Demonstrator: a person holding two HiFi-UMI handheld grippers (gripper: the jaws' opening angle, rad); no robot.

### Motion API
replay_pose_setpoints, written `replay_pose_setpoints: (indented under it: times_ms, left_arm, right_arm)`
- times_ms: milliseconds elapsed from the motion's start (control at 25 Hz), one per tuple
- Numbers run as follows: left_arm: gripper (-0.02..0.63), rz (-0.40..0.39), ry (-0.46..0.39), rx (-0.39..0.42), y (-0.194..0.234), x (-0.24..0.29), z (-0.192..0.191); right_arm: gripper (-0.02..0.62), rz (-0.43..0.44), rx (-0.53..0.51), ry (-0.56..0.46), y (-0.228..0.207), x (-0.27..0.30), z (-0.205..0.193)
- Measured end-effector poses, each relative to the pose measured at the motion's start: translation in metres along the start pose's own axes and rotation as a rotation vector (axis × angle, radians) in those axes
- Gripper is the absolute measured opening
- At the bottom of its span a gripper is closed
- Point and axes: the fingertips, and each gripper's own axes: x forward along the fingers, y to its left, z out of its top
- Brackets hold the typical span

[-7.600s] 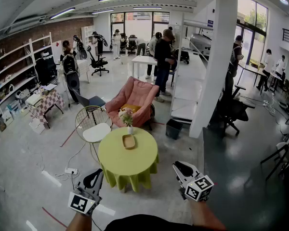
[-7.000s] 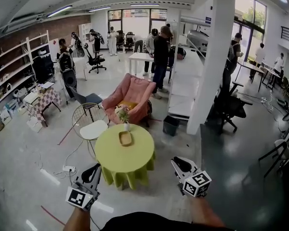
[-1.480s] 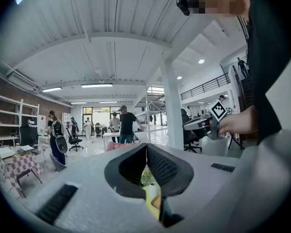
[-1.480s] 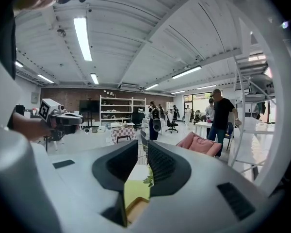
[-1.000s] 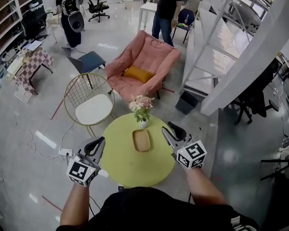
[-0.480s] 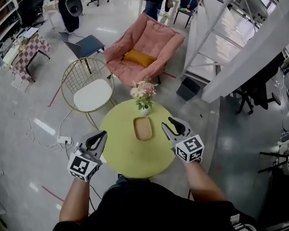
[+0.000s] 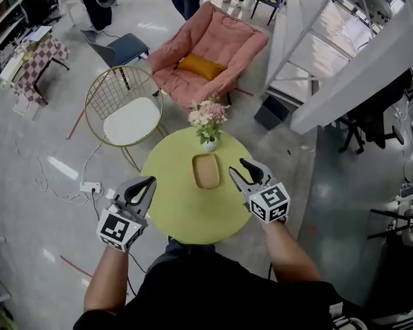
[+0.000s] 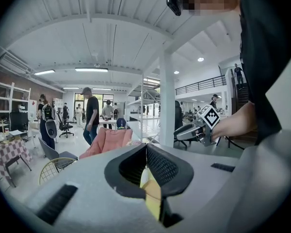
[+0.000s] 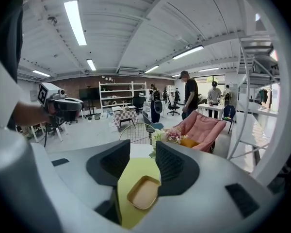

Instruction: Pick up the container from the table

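Observation:
A shallow tan container (image 7: 206, 170) lies on the round green table (image 7: 186, 212), just in front of a vase of flowers (image 7: 208, 120). My right gripper (image 7: 242, 172) hovers over the table's right side, close beside the container. Its jaws have just been opening, stand open, and nothing is between them. In the right gripper view the container (image 9: 143, 193) shows ahead of and below the right gripper (image 9: 143, 149). My left gripper (image 7: 146, 184) hangs at the table's left edge, well apart from the container. In its own view the left gripper (image 8: 146, 147) looks shut, its jaw tips meeting.
Behind the table stand a gold wire chair with a white seat (image 7: 127, 119) and a pink armchair (image 7: 210, 47). A dark bin (image 7: 270, 112) sits at the foot of a white shelving rack (image 7: 310, 53). A power strip and cables (image 7: 89, 186) lie on the floor at left.
Both grippers have come down and in over the table. The right one now sits right beside the container with its jaws wider apart. The table fills more of the head view.

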Motion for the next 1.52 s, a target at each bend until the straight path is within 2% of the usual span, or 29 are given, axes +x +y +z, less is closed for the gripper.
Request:
replay_pose_setpoints:
  times_ms: [280, 560, 1000, 1160, 1520]
  left_arm:
    - [0.017, 0.002, 0.007, -0.025, 0.009, 0.004, -0.012]
    - [0.017, 0.001, 0.030, -0.048, 0.014, 0.011, -0.021]
    - [0.017, 0.013, 0.041, -0.053, 0.027, 0.013, -0.037]
    - [0.017, 0.019, 0.041, -0.098, 0.025, 0.016, -0.037]
    - [0.017, -0.027, 0.049, -0.102, 0.020, 0.028, -0.047]
  right_arm:
    - [0.194, 0.031, -0.034, 0.070, 0.007, 0.020, -0.027]
    - [0.210, 0.082, -0.132, 0.135, 0.019, 0.041, -0.048]
    - [0.229, 0.141, -0.130, 0.202, 0.023, 0.069, -0.079]
    - [0.229, 0.141, -0.139, 0.214, 0.019, 0.075, -0.091]
    - [0.239, 0.156, -0.183, 0.294, 0.020, 0.092, -0.122]
